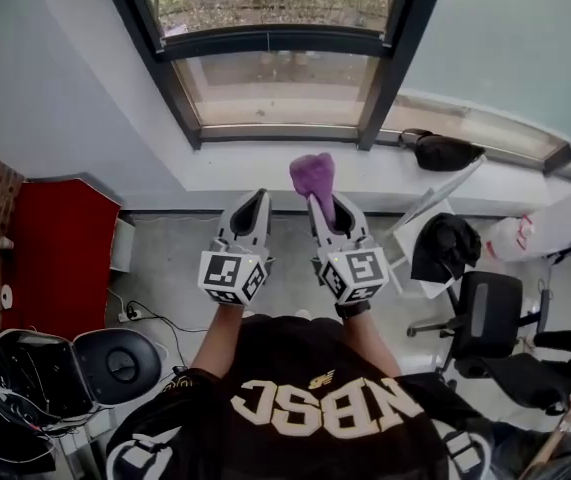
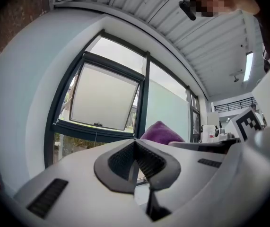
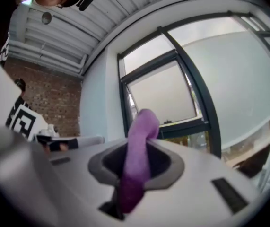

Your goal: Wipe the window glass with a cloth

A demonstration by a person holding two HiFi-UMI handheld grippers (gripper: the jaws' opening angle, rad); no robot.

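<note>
A purple cloth (image 1: 313, 176) sticks up out of my right gripper (image 1: 321, 205), which is shut on it; the right gripper view shows the cloth (image 3: 138, 150) pinched between the jaws. Beside it on the left, my left gripper (image 1: 253, 204) is shut with nothing in it, jaws pressed together in the left gripper view (image 2: 135, 145). Both point toward the dark-framed window (image 1: 275, 83), whose tilted pane (image 2: 104, 96) stands ahead of them. The cloth (image 2: 161, 132) also shows past the left jaws.
A white sill (image 1: 265, 173) runs below the window. A red cabinet (image 1: 60, 253) stands left, a black bag (image 1: 445, 150) lies on the sill at the right, and an office chair (image 1: 485, 313) and a desk with a dark garment (image 1: 445, 248) stand right.
</note>
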